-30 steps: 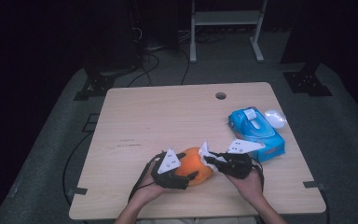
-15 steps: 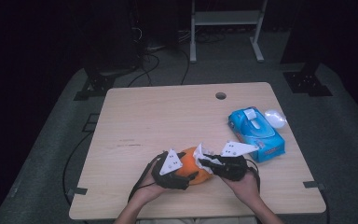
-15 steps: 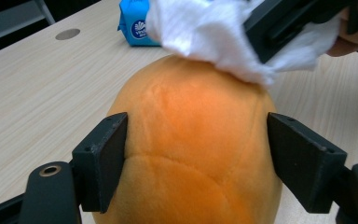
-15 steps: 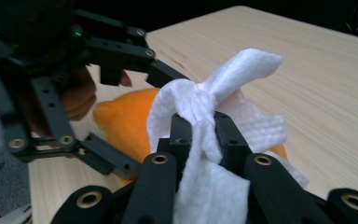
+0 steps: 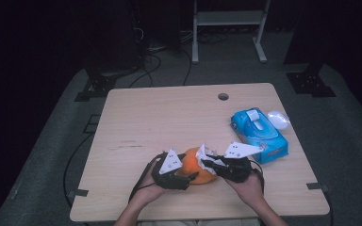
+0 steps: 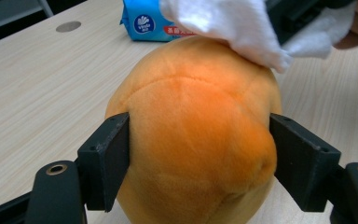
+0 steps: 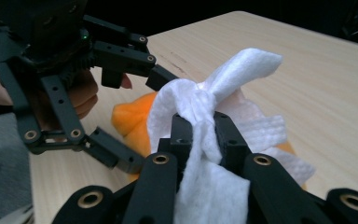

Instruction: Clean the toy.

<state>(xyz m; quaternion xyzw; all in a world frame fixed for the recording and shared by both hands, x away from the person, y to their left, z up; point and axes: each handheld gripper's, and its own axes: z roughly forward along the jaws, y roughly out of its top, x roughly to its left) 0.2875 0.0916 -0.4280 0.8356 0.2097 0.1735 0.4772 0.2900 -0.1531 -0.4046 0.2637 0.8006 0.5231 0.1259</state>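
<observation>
A soft orange plush (image 6: 193, 140) sits on the bench (image 5: 169, 117), squeezed at its sides by the left tongs (image 6: 198, 154), whose jaws have just been closing. Right tongs (image 7: 200, 133) pinch a light, limp tissue (image 7: 205, 107) against its top.

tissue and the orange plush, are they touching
Touching. In the left gripper view the white tissue drapes onto the top of the orange plush with no gap, and the right gripper view shows the same contact.
</observation>
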